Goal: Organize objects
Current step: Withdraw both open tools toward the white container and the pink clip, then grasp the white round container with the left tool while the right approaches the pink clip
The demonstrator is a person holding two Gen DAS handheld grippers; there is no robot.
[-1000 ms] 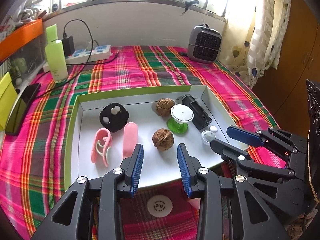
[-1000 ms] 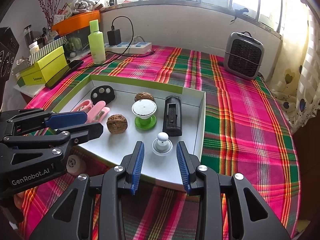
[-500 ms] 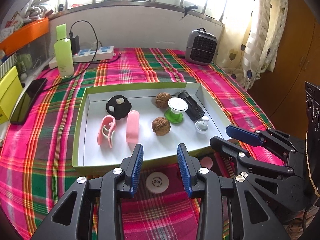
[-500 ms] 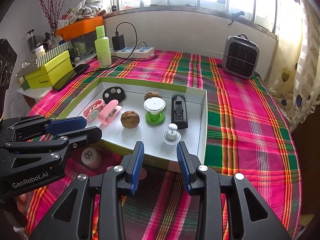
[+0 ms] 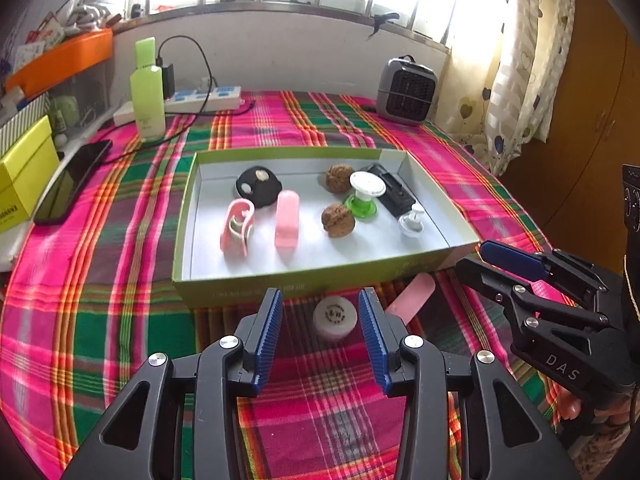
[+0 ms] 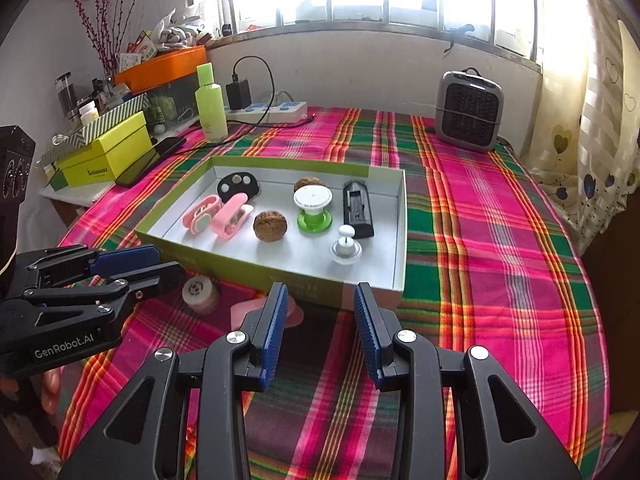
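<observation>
A green-walled tray (image 5: 280, 280) with a white floor holds two walnuts (image 5: 338, 220), pink clips (image 5: 287, 220), a black button pad, a green-and-white knob (image 5: 365, 196), a black device and a small white knob. Outside its front wall, on the plaid cloth, lie a round white jar (image 5: 335, 317) and a pink flat piece (image 5: 412, 300). My left gripper (image 5: 320, 296) hovers just short of the jar, which shows between its fingers; the jaws are opening and the pads do not touch it. My right gripper (image 6: 320, 292) stands open and empty before the tray's front wall (image 6: 312, 284), to the right of the left gripper (image 6: 170, 262).
At the back stand a green bottle (image 5: 148, 92), a power strip with a charger (image 5: 204, 96) and a small grey heater (image 5: 406, 92). A phone (image 5: 72, 180) and a yellow box (image 6: 104, 156) lie at the left. A curtain hangs at the right.
Both grippers have drawn back from the tray toward the near edge. The jar and the pink piece now show fully in front of the tray. The left jaws stand slightly wider.
</observation>
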